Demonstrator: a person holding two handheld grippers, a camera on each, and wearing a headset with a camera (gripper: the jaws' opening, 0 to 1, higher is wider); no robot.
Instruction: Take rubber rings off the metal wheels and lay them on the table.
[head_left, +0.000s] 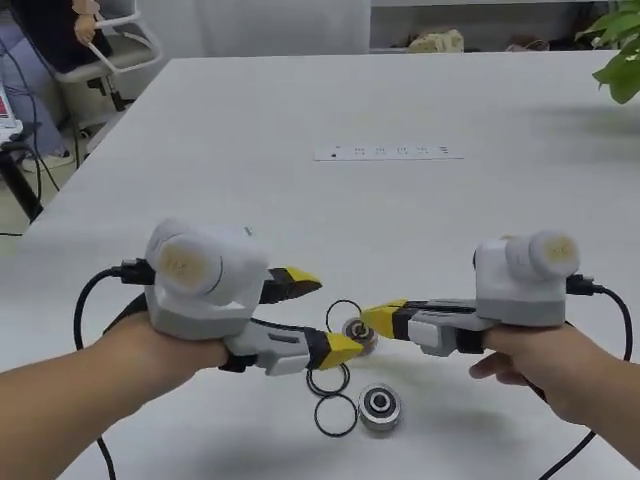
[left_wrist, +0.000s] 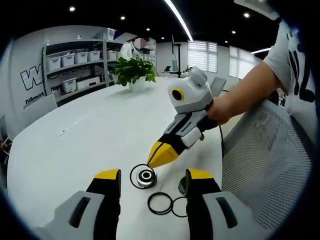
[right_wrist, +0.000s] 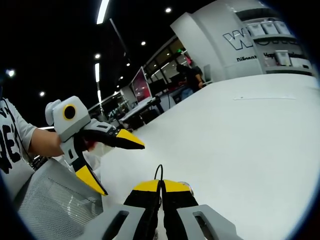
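Observation:
A metal wheel (head_left: 358, 333) (left_wrist: 146, 176) lies on the white table (head_left: 400, 220) between both grippers. A black rubber ring (head_left: 340, 301) (left_wrist: 133, 176) (right_wrist: 160, 172) hangs loosely around it. My right gripper (head_left: 375, 318) (right_wrist: 161, 185) (left_wrist: 159, 156) is shut on that ring's edge. My left gripper (head_left: 325, 314) (left_wrist: 154, 175) (right_wrist: 119, 167) is open, one yellow tip on either side of the wheel. Two more black rings (head_left: 328, 380) (head_left: 336, 415) (left_wrist: 160, 202) lie flat near the front. A second wheel (head_left: 380, 407) (left_wrist: 183, 186) sits beside them.
A white printed strip (head_left: 388, 152) lies on the middle of the table. A plant (head_left: 620, 50) (left_wrist: 132, 70) stands at the far right corner. A chair (head_left: 110, 40) is past the far left edge. Black cables (head_left: 85, 305) trail from both grippers, and a mesh chair back (left_wrist: 270, 165) is behind me.

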